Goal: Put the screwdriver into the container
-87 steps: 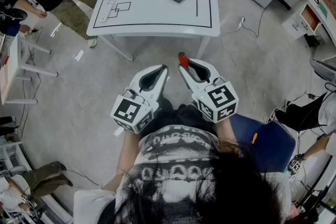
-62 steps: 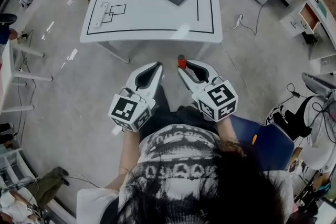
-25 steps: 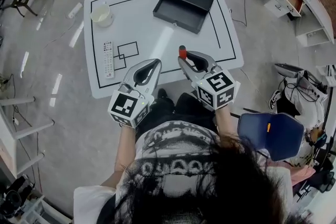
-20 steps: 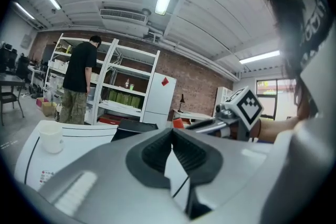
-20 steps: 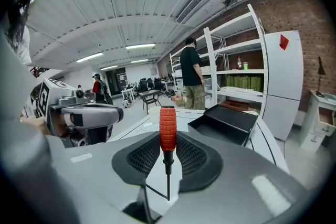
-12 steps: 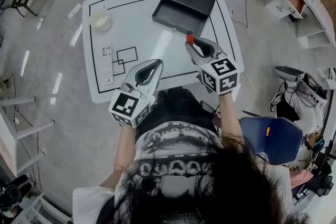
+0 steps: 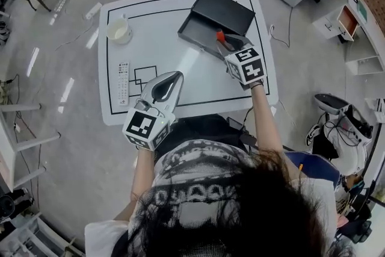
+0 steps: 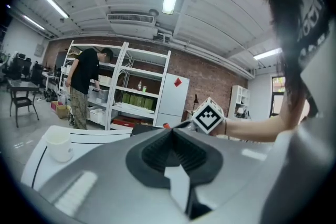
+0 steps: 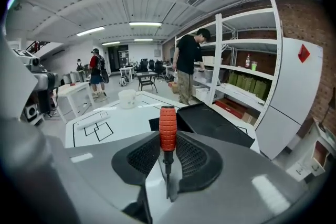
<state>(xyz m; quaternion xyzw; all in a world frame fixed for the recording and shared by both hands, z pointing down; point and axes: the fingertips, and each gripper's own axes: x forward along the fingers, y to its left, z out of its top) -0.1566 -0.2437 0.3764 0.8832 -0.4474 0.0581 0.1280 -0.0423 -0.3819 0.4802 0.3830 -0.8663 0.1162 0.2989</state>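
The screwdriver (image 9: 168, 131) has a ribbed red handle and a dark shaft. It stands upright between the pads of my right gripper (image 9: 168, 150), which is shut on it. In the head view the red screwdriver handle (image 7: 219, 35) sticks out of the right gripper (image 7: 224, 41) over the near, open side of the black container (image 7: 218, 11), a shallow box at the table's far right. The container (image 9: 212, 124) lies just beyond the jaws. My left gripper (image 7: 174, 77) hovers over the table's front middle, shut and holding nothing, its jaws (image 8: 172, 131) meeting at the tip.
A white cup (image 7: 119, 30) stands at the table's far left and a white remote (image 7: 123, 82) lies by small black squares at the left. The white table (image 7: 156, 39) carries a black border line. People and shelves (image 9: 236, 81) stand beyond the table.
My right gripper has carried the screwdriver forward and right, from near the table's front edge to the container's open side. The left gripper has barely moved.
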